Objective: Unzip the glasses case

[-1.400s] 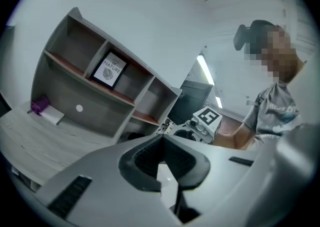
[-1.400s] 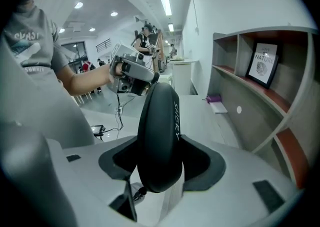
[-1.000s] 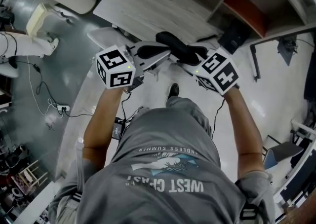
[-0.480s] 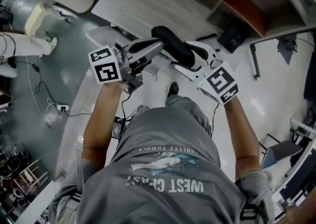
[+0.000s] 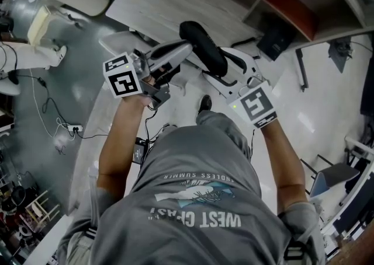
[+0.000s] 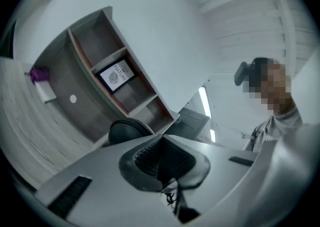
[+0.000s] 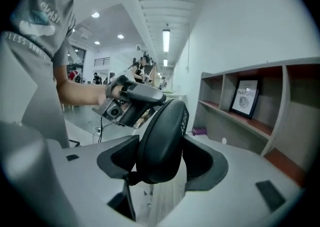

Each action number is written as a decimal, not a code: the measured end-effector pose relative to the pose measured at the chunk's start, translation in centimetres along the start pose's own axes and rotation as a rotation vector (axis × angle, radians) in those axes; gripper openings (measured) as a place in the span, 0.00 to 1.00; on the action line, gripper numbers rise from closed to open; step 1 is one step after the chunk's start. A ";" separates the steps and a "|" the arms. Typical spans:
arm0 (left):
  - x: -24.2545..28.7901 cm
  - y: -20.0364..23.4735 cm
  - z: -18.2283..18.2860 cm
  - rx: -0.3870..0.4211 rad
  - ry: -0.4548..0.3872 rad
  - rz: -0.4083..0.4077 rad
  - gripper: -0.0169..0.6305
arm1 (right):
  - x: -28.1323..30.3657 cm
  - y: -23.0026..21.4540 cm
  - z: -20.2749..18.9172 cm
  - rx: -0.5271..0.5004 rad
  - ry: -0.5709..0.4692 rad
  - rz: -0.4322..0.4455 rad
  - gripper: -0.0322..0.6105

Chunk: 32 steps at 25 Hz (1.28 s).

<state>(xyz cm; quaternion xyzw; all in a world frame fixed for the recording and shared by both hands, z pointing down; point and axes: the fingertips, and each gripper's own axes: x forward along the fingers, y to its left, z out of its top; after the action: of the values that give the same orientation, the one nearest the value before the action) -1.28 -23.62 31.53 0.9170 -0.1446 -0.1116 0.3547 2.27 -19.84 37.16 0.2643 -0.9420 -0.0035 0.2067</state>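
1. The right claw (image 7: 160, 163) is clamped across the glasses case (image 7: 162, 131). Its jaws stand wide, one pad is pressed on each flank of the black shell, and they have just been closing a little on it.
2. The left claw (image 6: 161, 163) is shut, pad against pad. Whether the zip pull is pinched between the pads cannot be made out. In the right gripper view its tip is seen at the far upper end of the case, touching it or just beside it.
3. The case is carried by no surface. It is held tilted in the air in front of the person, just off the near edge of the table (image 5: 175, 7) and above the floor (image 5: 76, 94).
4. Progress is judged to be early. The case is lifted and steadied, so that part is done. The two halves are seen closed together and no gap is shown along the seam, so the whole run of the zip is taken to be left.
5. Room for moving is judged ample.
   - Free air is found around both claws.
   - The table's near edge lies beneath and beyond the case.
   - The shelf unit (image 7: 250, 121) stands well apart behind the table.
   - The person's body is the nearest limit on the near side.
   - The seam under the right claw's pads is likely to be blocked, so a regrip may be called for.
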 end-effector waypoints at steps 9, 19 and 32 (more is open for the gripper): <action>1.3 -0.1 -3.1 0.248 0.234 0.094 0.02 | 1.0 -0.8 -0.9 0.073 0.170 0.027 0.47; 1.6 0.2 -5.9 0.470 0.419 0.167 0.02 | 1.1 0.0 -3.9 0.103 0.331 0.101 0.45; 2.6 -1.6 -6.0 0.643 0.463 0.264 0.02 | 2.0 -0.6 -3.9 0.025 0.465 0.061 0.41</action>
<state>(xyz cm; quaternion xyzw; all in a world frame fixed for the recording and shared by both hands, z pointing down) 3.33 -19.69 34.53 0.9554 -0.2050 0.1947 0.0849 2.51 -20.93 41.49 0.2318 -0.8766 0.0752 0.4150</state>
